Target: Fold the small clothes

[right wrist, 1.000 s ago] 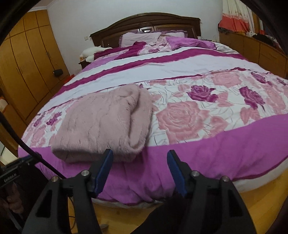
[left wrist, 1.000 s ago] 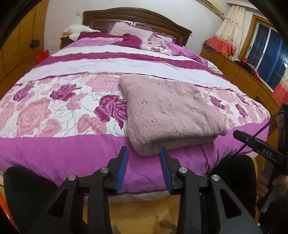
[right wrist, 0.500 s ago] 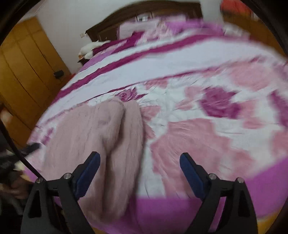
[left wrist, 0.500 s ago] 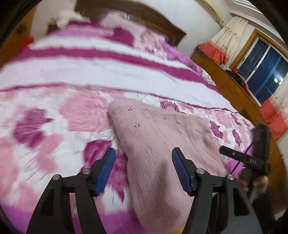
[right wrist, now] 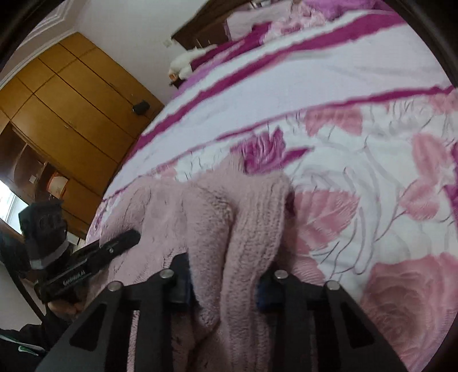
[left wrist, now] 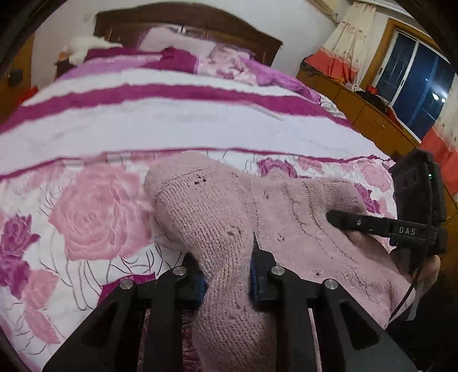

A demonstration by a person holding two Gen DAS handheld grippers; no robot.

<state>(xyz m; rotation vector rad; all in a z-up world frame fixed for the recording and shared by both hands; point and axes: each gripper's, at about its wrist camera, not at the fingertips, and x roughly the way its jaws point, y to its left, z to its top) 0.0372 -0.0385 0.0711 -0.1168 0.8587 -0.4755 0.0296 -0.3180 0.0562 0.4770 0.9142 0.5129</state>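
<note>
Pink knit sweater (left wrist: 300, 217) lies on the bed near its foot edge, on the floral quilt (left wrist: 97, 206), bunched and partly lifted into ridges. No containers in view.

Left hand-held gripper (left wrist: 227, 274) is clamped on a raised fold of the sweater; knit fabric fills the gap between its blue pads (left wrist: 201, 283), and the fold runs down past the black frame toward the camera. It points forward along the bed toward the headboard (left wrist: 186, 25), roughly level.

Right hand-held gripper (right wrist: 226, 283) is clamped on another thick fold of the same sweater (right wrist: 200, 209); fabric is squeezed between its fingers and hangs below them. Its view is rolled, with the bed tilted and the wardrobe (right wrist: 65, 114) at upper left.

From the left wrist view, the right hand-held gripper's black finger, marked "DAS", presses into the sweater at right, with part of the person's hand (left wrist: 429, 271) under it. From the right wrist view, the left hand-held gripper's finger lies on the sweater at left, close beside the right one's grip.

Both grips sit on the sweater's near side, just beside each other. Pillows (left wrist: 177, 43) lie at the head of the bed, well apart from the sweater. A dark window (left wrist: 415, 83) and curtains are on the right wall.
</note>
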